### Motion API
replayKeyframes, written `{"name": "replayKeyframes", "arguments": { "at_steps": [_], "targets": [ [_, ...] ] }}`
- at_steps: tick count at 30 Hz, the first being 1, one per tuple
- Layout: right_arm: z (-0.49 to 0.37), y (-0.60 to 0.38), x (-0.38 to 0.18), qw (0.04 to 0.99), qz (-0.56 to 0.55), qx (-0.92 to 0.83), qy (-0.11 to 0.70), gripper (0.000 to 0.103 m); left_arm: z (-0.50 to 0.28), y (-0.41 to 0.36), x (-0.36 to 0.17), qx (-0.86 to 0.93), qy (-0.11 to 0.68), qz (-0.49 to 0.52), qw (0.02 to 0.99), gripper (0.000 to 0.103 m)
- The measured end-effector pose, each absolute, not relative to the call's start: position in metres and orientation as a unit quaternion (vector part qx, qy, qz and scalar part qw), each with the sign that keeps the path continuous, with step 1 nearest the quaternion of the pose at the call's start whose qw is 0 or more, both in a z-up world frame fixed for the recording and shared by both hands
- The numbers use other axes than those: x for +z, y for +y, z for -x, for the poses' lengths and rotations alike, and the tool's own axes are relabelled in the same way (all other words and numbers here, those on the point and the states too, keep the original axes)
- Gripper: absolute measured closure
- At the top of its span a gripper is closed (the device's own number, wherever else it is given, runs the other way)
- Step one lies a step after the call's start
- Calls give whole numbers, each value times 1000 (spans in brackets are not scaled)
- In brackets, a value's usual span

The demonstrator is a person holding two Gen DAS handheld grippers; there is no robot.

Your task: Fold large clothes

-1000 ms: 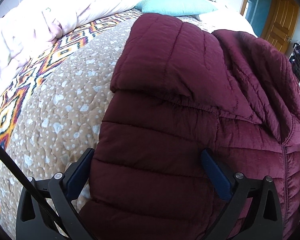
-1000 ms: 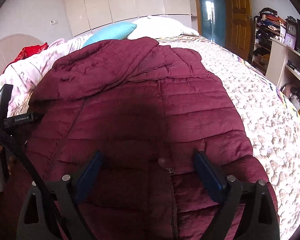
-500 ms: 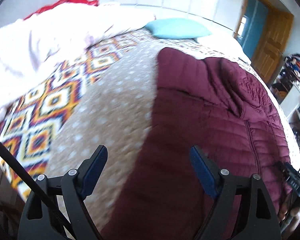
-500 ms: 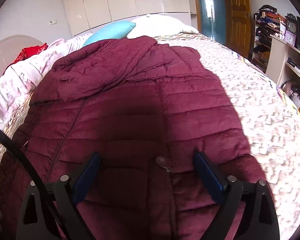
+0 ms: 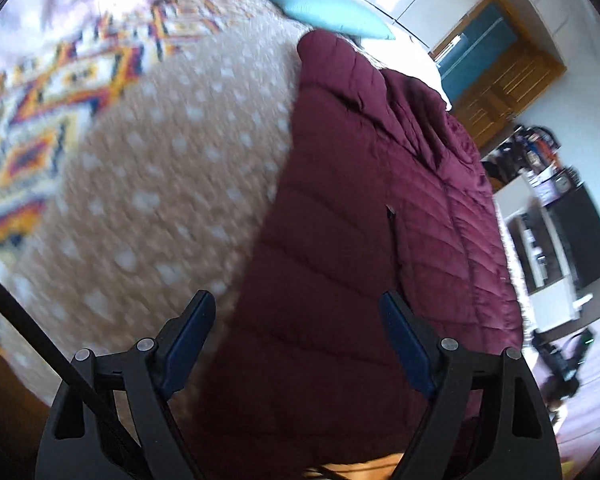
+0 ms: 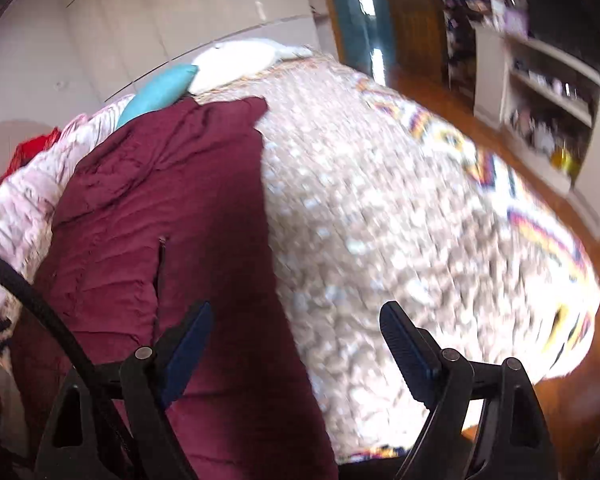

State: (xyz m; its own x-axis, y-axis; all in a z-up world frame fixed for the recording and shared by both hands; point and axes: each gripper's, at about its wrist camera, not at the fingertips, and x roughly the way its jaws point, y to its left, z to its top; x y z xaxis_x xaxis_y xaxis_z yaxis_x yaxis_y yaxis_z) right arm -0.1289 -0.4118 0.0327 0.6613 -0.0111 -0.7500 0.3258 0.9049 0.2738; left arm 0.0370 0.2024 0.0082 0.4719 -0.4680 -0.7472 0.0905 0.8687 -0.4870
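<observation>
A dark red quilted jacket (image 5: 359, 200) lies spread lengthwise on the bed, zipper side up. My left gripper (image 5: 296, 300) hovers open over its near left edge, with the jacket's side seam running between the blue pads and nothing pressed. In the right wrist view the jacket (image 6: 172, 220) fills the left half. My right gripper (image 6: 296, 308) stands open over the jacket's near right edge, its left pad above the fabric and its right pad above the quilt. Both views are motion-blurred.
The bed carries a beige dotted quilt (image 6: 379, 220) with a bright patterned border. A teal pillow (image 5: 331, 12) and a white pillow (image 6: 240, 60) lie at the head, a pale rumpled duvet (image 6: 28, 200) along the far side. White shelves (image 6: 539, 100) and wooden floor lie to the right.
The left gripper has swung out to the jacket's left edge and its jaws have narrowed a little. The right gripper has swung out to the jacket's right edge.
</observation>
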Motion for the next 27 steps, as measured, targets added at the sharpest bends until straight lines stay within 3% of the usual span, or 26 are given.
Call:
{"name": "replayKeyframes", "arguments": {
  "at_steps": [4,10,23,26,27],
  "targets": [
    [146,-420,10,866,-273,-54,415,14,-15,192,7,-172,475,178,845,21],
    [174,-392,-12,844,-299,13,445,14,21,203,5,-173,466,188,847,21],
    [216,-339,-39,825,-260,22,501,14,85,222,-48,-164,512,219,814,21],
    [216,-330,-45,823,-232,10,518,18,91,216,-50,-161,511,204,820,21],
    [215,-327,-45,824,-218,6,523,21,93,213,-49,-157,512,192,822,25]
  ]
}}
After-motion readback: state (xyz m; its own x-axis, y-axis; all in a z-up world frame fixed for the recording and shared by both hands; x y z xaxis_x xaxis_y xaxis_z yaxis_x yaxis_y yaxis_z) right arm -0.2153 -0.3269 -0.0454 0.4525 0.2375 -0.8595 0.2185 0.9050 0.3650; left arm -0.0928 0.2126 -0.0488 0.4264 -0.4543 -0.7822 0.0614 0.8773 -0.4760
